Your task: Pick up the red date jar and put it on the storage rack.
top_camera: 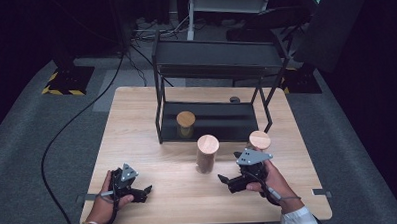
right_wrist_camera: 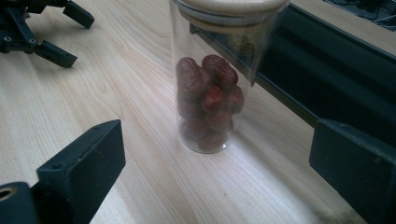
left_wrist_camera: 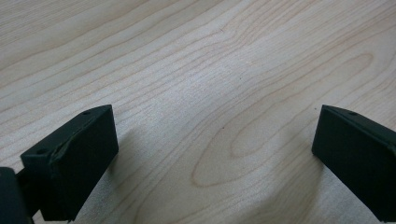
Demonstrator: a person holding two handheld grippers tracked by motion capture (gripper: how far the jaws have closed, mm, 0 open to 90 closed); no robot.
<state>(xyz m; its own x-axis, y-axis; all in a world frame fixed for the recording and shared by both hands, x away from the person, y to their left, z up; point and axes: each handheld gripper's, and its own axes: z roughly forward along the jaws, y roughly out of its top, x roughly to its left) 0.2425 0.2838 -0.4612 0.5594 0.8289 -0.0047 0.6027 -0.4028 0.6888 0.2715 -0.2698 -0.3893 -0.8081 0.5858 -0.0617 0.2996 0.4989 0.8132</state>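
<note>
A tall glass jar (top_camera: 207, 152) with a wooden lid stands mid-table, holding dark red dates (right_wrist_camera: 208, 105). My right gripper (top_camera: 230, 167) sits just right of it, pointed at it. Its jaws stand wide open in the right gripper view (right_wrist_camera: 218, 130), with the jar ahead between them and untouched. A second wooden-lidded jar (top_camera: 259, 140) stands behind the right gripper, its body hidden. A third jar (top_camera: 185, 123) with yellowish contents rests on the rack's lower shelf. My left gripper (top_camera: 141, 191) lies at the front left, open over bare wood (left_wrist_camera: 215, 116).
A black two-tier metal rack (top_camera: 212, 129) takes up the back half of the wooden table (top_camera: 137, 124); its lower shelf edge runs close behind the date jar. A small dark object (top_camera: 234, 99) lies behind the rack. Cables trail on the floor.
</note>
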